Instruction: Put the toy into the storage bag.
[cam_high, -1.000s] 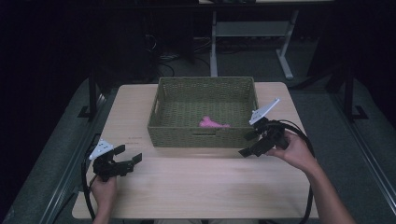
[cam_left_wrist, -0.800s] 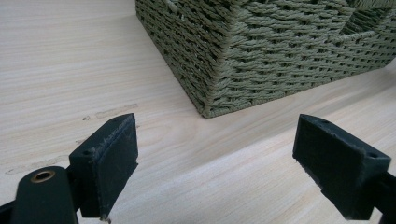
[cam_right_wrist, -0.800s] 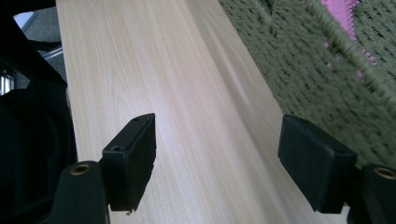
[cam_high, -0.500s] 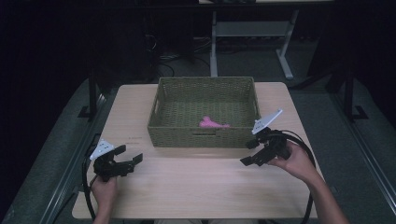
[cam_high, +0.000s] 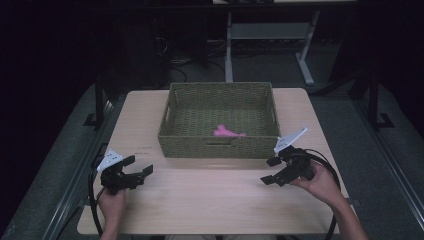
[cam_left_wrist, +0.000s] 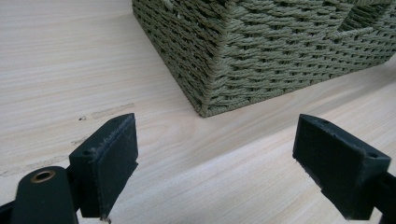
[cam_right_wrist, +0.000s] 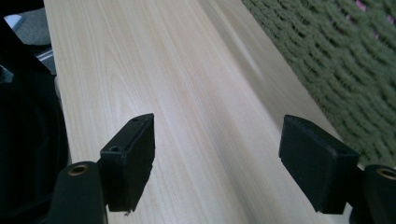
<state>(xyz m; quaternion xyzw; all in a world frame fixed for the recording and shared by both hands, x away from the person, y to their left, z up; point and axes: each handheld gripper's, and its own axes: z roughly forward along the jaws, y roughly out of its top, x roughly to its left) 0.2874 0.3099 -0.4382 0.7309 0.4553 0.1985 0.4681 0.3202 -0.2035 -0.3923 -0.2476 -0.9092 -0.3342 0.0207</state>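
Note:
A green woven basket (cam_high: 218, 149) stands on the far half of the light wooden table (cam_high: 210, 200). A small pink object (cam_high: 227, 132) lies on the basket's floor near its front wall. My left gripper (cam_high: 138, 166) rests low over the table's front left, open and holding nothing; the basket's near corner (cam_left_wrist: 210, 88) is ahead of its jaws. My right gripper (cam_high: 270, 170) hovers at the front right, just in front of the basket's right corner, open with bare table between its jaws (cam_right_wrist: 217, 154). The basket wall (cam_right_wrist: 336, 70) runs along that view's right side.
Metal rails (cam_high: 85, 165) run along both sides of the table. A desk frame (cam_high: 305, 60) and cables (cam_high: 185, 55) stand on the dark floor behind. Bare tabletop stretches between the two grippers in front of the basket.
My right gripper has drawn back from the basket's right front corner toward the table's front edge and dropped lower. The left gripper has stayed put.

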